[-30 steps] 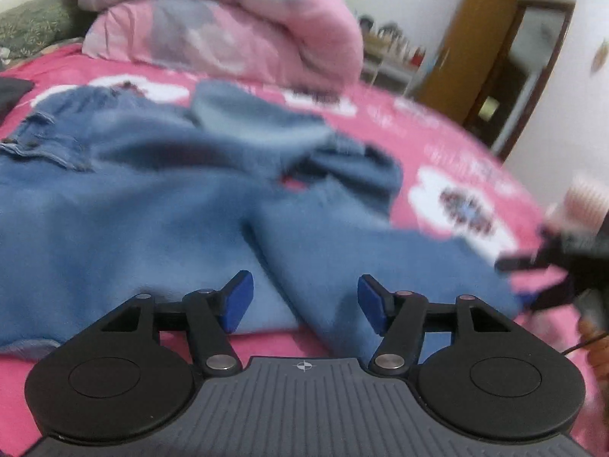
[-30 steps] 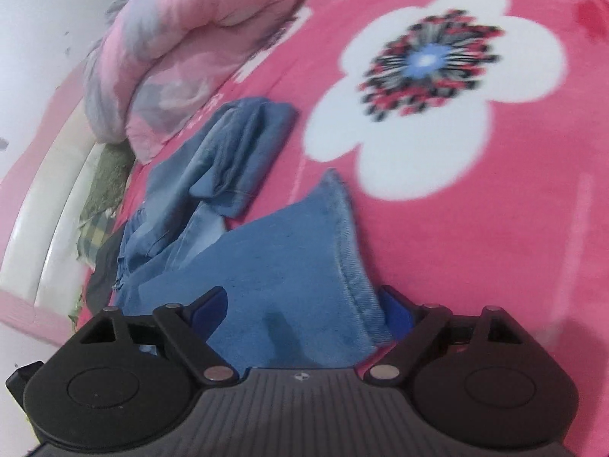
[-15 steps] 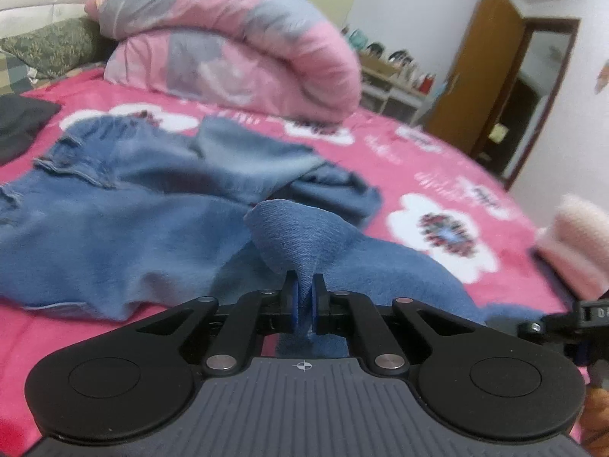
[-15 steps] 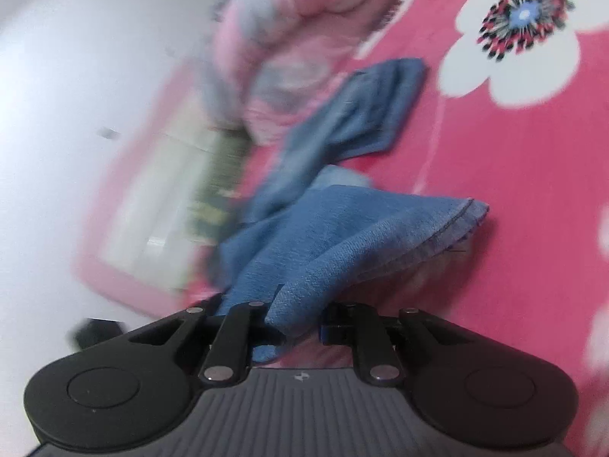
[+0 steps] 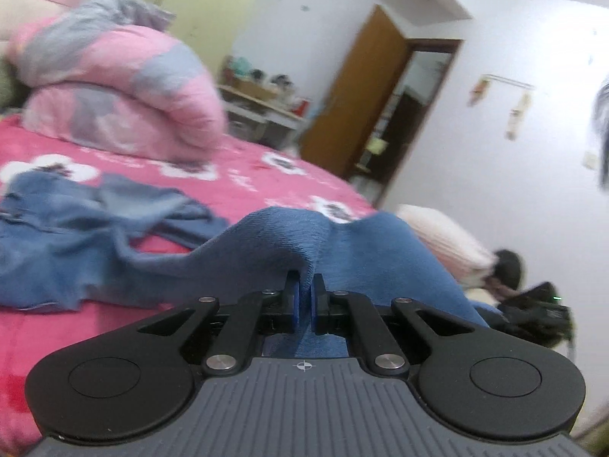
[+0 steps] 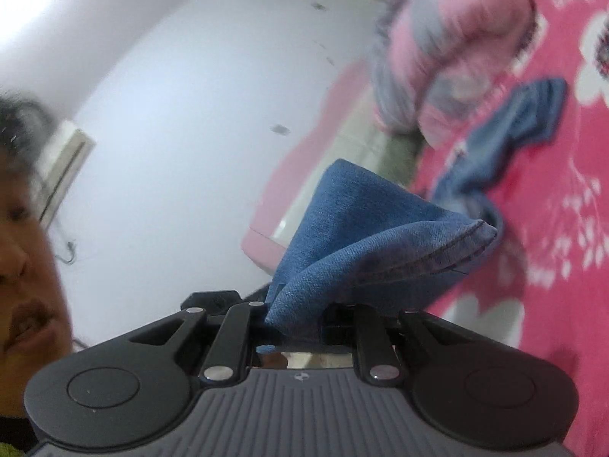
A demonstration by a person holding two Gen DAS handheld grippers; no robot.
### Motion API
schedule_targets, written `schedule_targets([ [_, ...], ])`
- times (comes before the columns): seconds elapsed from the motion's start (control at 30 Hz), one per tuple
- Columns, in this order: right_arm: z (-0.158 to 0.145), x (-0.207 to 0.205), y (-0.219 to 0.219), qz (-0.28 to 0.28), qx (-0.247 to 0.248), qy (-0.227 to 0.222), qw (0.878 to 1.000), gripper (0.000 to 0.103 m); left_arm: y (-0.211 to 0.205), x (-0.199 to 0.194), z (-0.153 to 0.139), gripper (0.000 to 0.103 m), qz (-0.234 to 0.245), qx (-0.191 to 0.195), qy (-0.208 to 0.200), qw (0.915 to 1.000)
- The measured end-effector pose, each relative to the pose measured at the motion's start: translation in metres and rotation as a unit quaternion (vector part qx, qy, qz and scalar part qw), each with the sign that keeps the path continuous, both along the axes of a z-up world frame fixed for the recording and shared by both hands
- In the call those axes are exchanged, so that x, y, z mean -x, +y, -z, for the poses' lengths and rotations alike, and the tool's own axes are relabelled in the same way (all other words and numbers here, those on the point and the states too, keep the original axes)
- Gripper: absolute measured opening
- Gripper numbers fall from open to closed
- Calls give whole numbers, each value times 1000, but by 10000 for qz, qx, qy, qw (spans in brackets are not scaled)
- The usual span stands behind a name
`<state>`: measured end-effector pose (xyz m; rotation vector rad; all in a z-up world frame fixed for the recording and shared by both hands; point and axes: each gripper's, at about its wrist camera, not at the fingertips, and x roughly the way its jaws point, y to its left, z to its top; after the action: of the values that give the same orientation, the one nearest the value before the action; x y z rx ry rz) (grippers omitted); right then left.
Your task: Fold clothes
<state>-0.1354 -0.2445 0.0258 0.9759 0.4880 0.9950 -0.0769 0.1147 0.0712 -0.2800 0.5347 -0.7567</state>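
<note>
Lifted off the pink bedspread (image 5: pixel 266 186) now — jeans (image 5: pixel 289 236) hem pinched in left gripper (image 5: pixel 303 301), bunched in right gripper (image 6: pixel 293 320), both just clamped shut; waist end trailing toward rolled quilt (image 5: pixel 114 91). Ready for folding over.

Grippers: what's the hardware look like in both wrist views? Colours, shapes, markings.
Both match. The left gripper has a ribbed grey body with a small crosshair mark, two round black discs at the sides, black linkage arms with silver pivot pins, and blue pads. The right gripper shows the same grey body, discs and pins; its pads are hidden. No cables visible.
</note>
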Motion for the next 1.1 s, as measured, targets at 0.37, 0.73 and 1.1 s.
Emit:
schedule_targets([
  [0.37,84,-111,51,410,1576,592,9849,18,0,-75,80,32,-1666,-1239,1296,9696],
  [0.73,132,-112,37,256,2434,1320,9606,63,14,-74,-12,44,-1939,-1045,161,9753],
  [1.1,71,-127,-31,1649,1766,1010,9651,80,27,-183,-30,55,-2899,-861,-504,9518],
])
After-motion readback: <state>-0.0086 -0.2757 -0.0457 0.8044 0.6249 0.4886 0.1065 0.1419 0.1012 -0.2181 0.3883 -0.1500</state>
